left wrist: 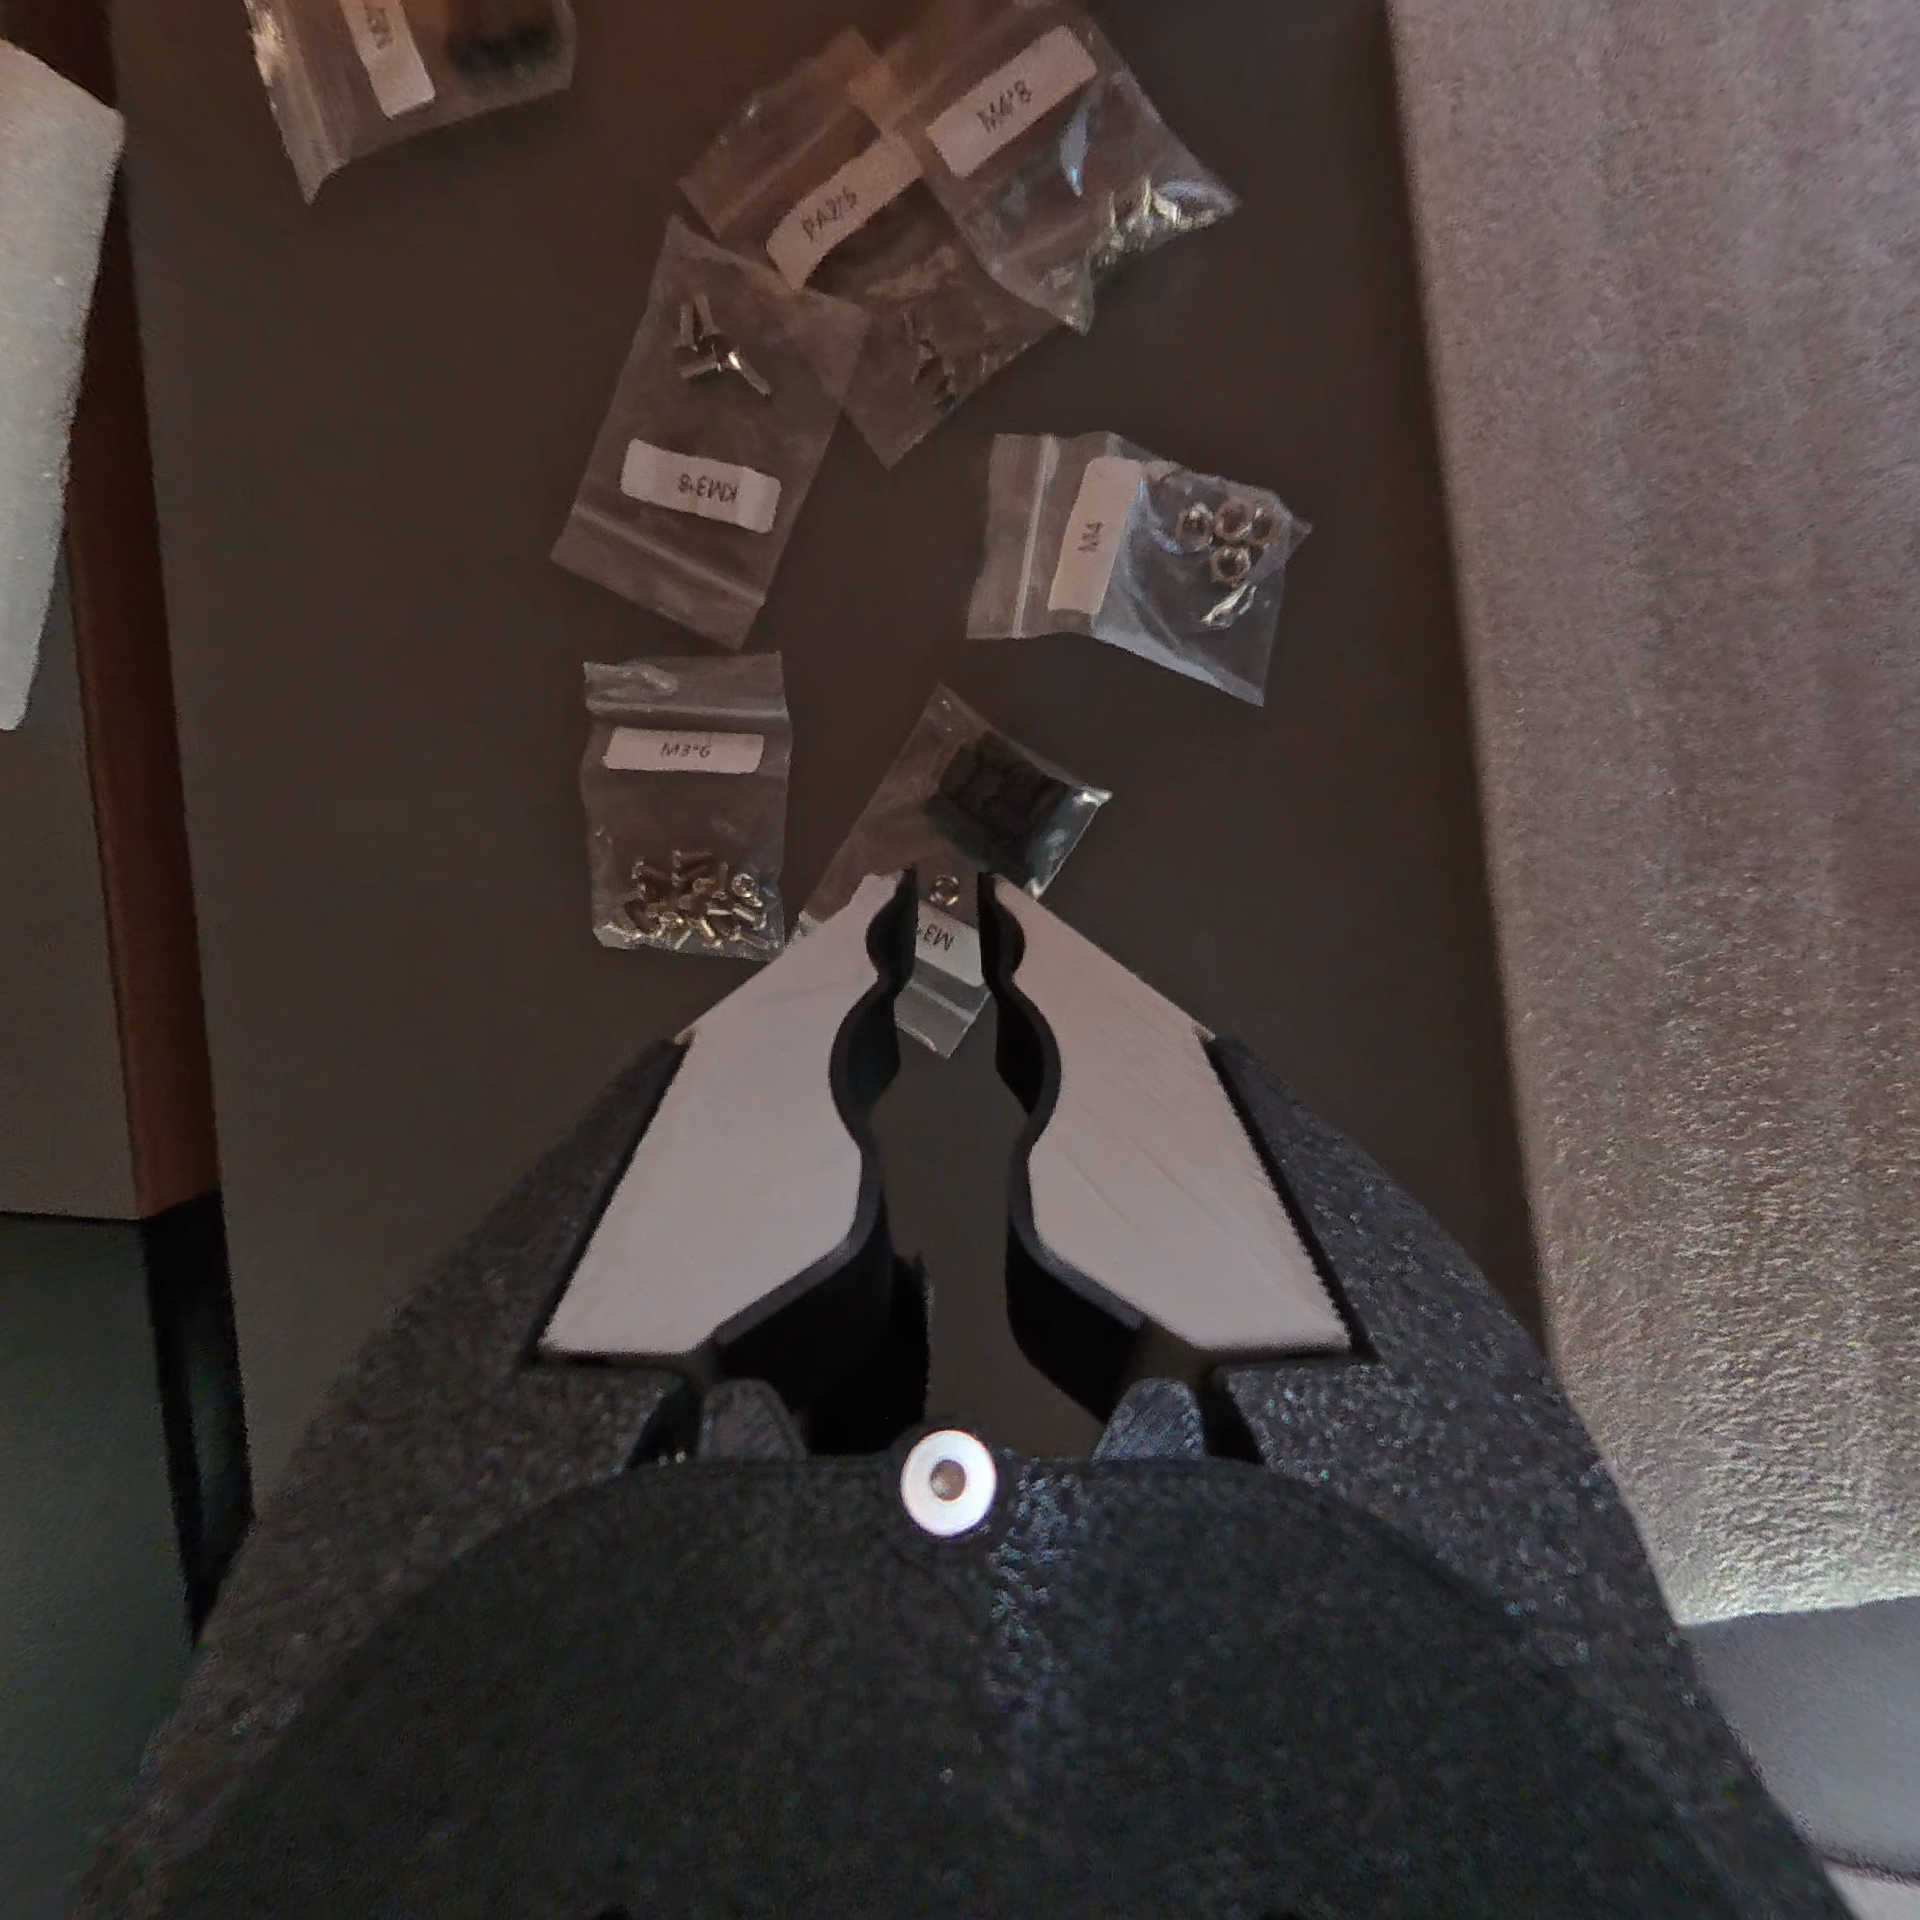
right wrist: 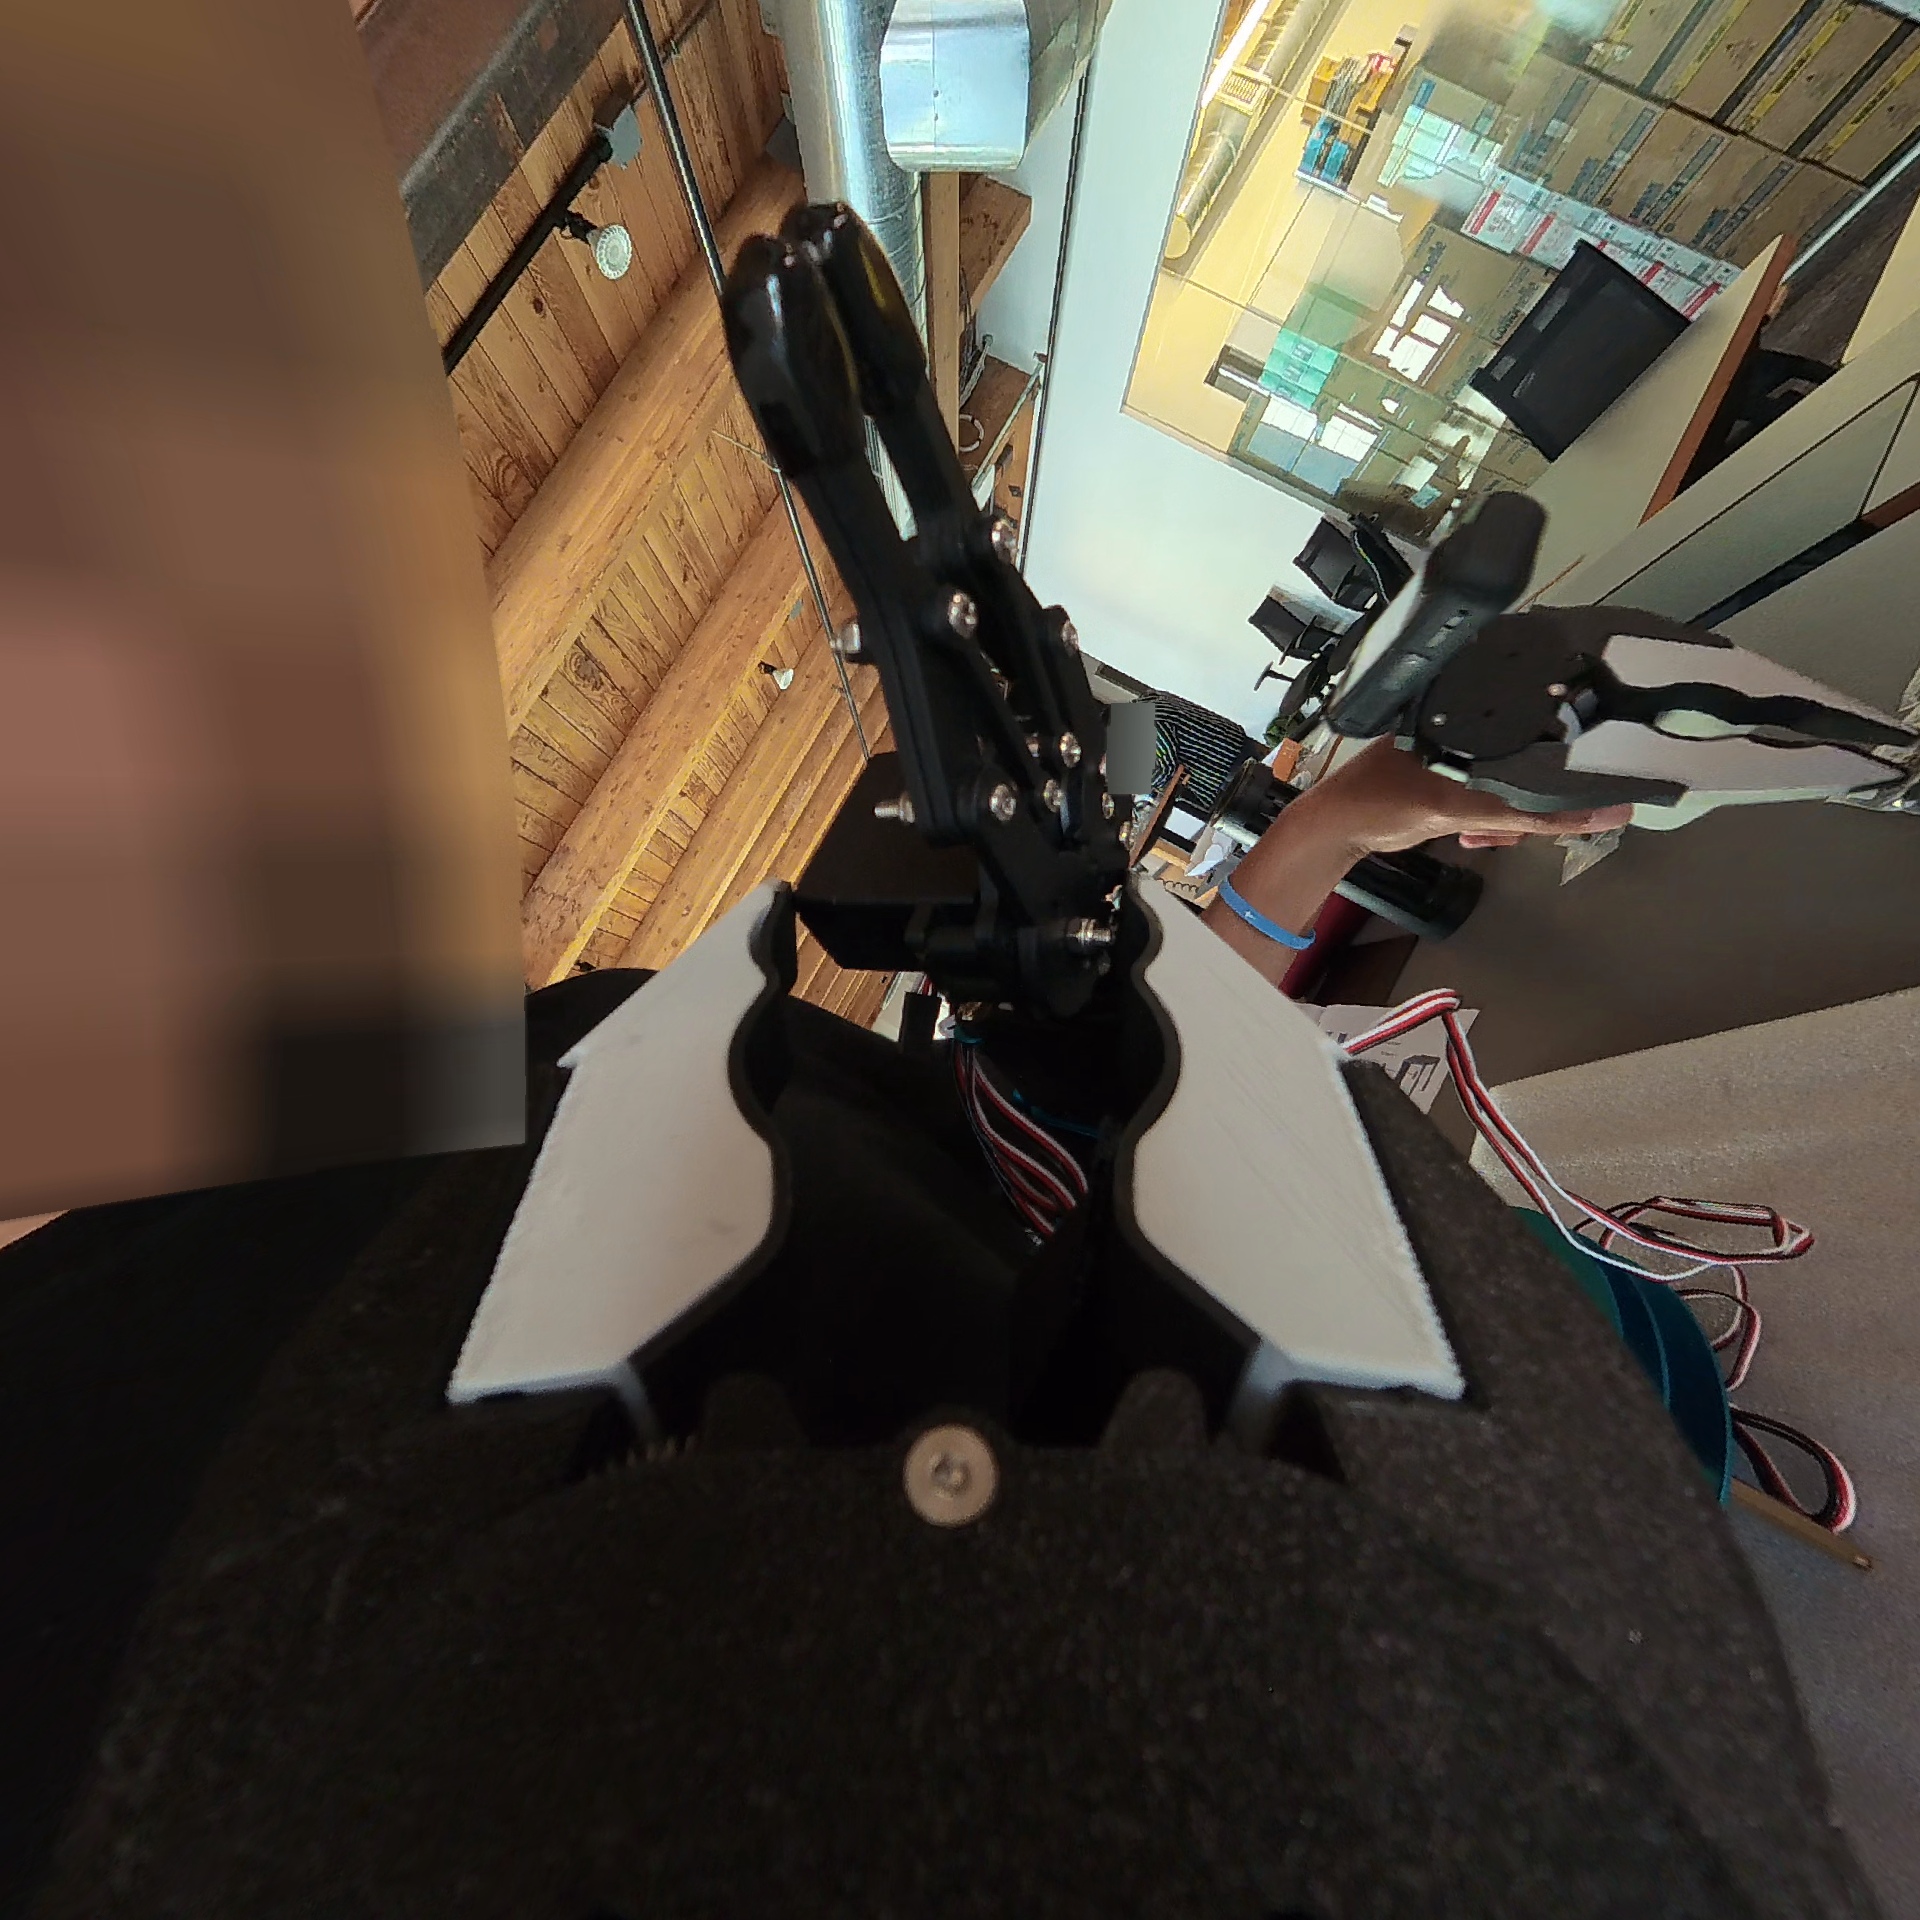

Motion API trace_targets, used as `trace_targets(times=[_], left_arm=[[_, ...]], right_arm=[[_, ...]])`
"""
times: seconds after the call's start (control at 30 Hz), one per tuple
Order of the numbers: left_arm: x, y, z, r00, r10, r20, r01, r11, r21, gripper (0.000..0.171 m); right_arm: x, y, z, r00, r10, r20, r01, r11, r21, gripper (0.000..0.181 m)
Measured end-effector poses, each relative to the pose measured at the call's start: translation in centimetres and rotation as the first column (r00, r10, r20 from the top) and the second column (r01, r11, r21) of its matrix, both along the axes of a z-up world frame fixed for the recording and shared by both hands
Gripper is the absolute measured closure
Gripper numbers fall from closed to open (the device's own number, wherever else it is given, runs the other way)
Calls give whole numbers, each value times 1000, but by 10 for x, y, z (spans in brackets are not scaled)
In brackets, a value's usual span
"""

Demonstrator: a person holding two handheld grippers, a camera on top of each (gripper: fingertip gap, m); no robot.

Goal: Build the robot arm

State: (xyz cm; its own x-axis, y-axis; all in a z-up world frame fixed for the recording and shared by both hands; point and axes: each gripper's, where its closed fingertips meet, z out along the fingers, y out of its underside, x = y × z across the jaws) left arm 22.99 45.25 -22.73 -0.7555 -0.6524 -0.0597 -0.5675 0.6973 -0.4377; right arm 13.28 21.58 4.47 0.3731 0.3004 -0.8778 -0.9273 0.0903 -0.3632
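My left gripper (left wrist: pixel 945 883) points down at a dark table (left wrist: pixel 416 727). Its white fingers are a narrow gap apart, with the tips over a small clear zip bag (left wrist: pixel 997 800) of black screws that lies flat. A bag of silver screws (left wrist: pixel 686 821) lies just to its left and a bag of nuts (left wrist: pixel 1143 561) beyond it on the right. My right gripper (right wrist: pixel 956 914) is tilted up toward the ceiling and is shut on the base of a black mechanical claw assembly (right wrist: pixel 935 644). The claw's own tips (right wrist: pixel 810 312) are together. Red, white and black wires (right wrist: pixel 1029 1164) hang from it between my fingers.
Several more labelled bags (left wrist: pixel 935 208) lie farther back. A grey mat (left wrist: pixel 1662 727) rises on the right and white foam (left wrist: pixel 42 364) sits at the left. In the right wrist view, a forearm with a blue wristband (right wrist: pixel 1268 925) holds the left gripper (right wrist: pixel 1896 769). Loose wires (right wrist: pixel 1662 1236) lie on the grey surface. The gap from one gripper's tips to the other's is roughly 40 centimetres.
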Motion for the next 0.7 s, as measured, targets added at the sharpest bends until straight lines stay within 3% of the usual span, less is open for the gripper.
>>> trace_targets(times=[0.37, 0.7], left_arm=[[0, 1, -7, 996, -21, -81, 21, 1000, -9, 161], [-2, -7, 0, 996, -92, 8, 92, 995, 24, 167]], right_arm=[[2, 0, -1, 1000, 3, -8, -3, 1000, 6, 115], [2, -1, -2, 1000, 6, -8, -6, 1000, 10, 115]])
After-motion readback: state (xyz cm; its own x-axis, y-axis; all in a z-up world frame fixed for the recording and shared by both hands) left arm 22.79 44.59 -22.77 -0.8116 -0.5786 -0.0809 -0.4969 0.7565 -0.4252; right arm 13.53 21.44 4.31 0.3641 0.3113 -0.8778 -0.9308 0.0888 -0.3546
